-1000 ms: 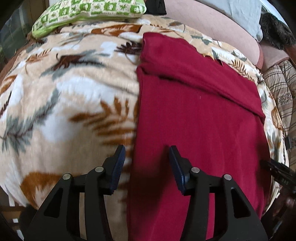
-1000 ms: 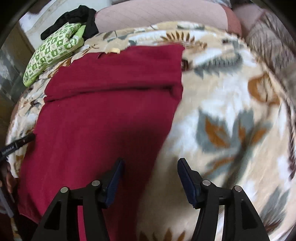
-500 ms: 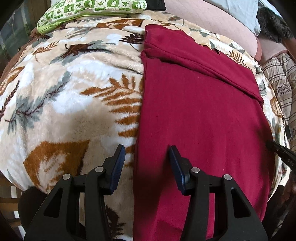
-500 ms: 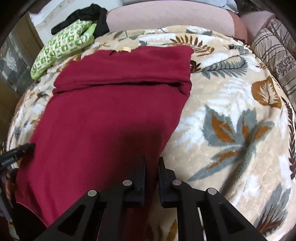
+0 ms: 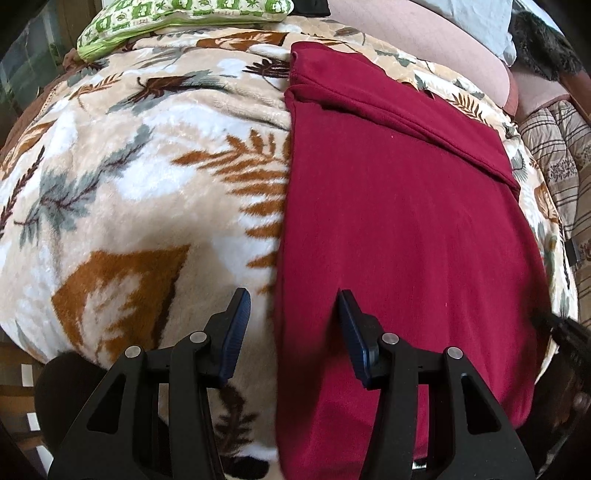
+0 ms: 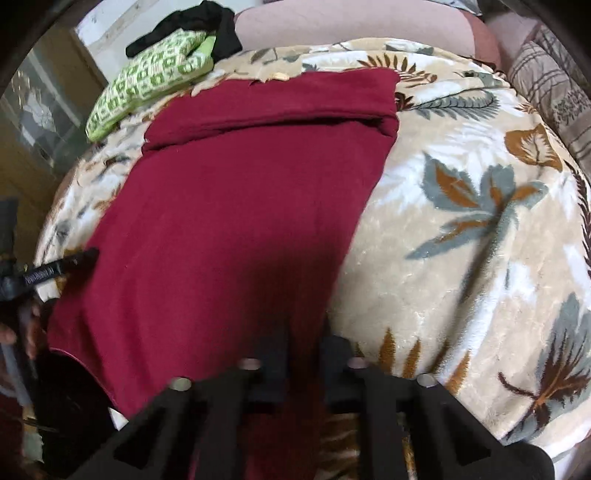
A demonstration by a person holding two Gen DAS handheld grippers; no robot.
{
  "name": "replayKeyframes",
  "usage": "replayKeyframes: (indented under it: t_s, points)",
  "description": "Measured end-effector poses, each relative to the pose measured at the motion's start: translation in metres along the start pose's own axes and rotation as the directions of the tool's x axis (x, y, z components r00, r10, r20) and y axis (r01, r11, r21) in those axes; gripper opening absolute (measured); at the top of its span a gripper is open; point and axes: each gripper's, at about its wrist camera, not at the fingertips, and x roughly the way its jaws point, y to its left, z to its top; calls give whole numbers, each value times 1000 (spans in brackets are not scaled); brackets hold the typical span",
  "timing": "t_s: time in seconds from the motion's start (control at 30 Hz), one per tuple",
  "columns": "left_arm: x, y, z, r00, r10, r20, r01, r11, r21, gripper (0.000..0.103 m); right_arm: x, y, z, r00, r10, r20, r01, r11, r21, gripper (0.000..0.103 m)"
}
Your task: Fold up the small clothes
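Observation:
A dark red garment (image 5: pixel 399 221) lies flat on a leaf-patterned blanket (image 5: pixel 129 192), its far end folded over in a band. My left gripper (image 5: pixel 291 314) is open and straddles the garment's near left edge. In the right wrist view the garment (image 6: pixel 229 206) fills the left half. My right gripper (image 6: pixel 303 343) is shut on the garment's near right edge; the view is blurred. The left gripper's tip (image 6: pixel 70 264) shows at the garment's far left side.
A green patterned cushion (image 5: pixel 177 14) lies at the far end of the blanket, also in the right wrist view (image 6: pixel 147 81), with black clothing (image 6: pixel 192 22) behind it. A pink sofa back (image 5: pixel 424 40) and a striped quilt (image 5: pixel 554 155) border the blanket.
My right gripper went from open to shut on the garment's right edge. Both grippers drew back toward the near edge. The left gripper stayed open.

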Motion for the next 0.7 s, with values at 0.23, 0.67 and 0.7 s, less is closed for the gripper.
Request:
replayKeyframes:
  t_s: [0.23, 0.67, 0.7]
  points:
    - [-14, 21, -21, 998, -52, -38, 50, 997, -57, 48, -6, -13, -6, 1000, -14, -8, 14, 999, 35, 11]
    - [-10, 9, -41, 992, -81, -101, 78, 997, -28, 48, -11, -14, -35, 989, 103, -102, -93, 991, 98, 50]
    - [-9, 8, -42, 991, -80, -105, 78, 997, -23, 48, -9, -14, -36, 989, 101, -109, -91, 991, 100, 50]
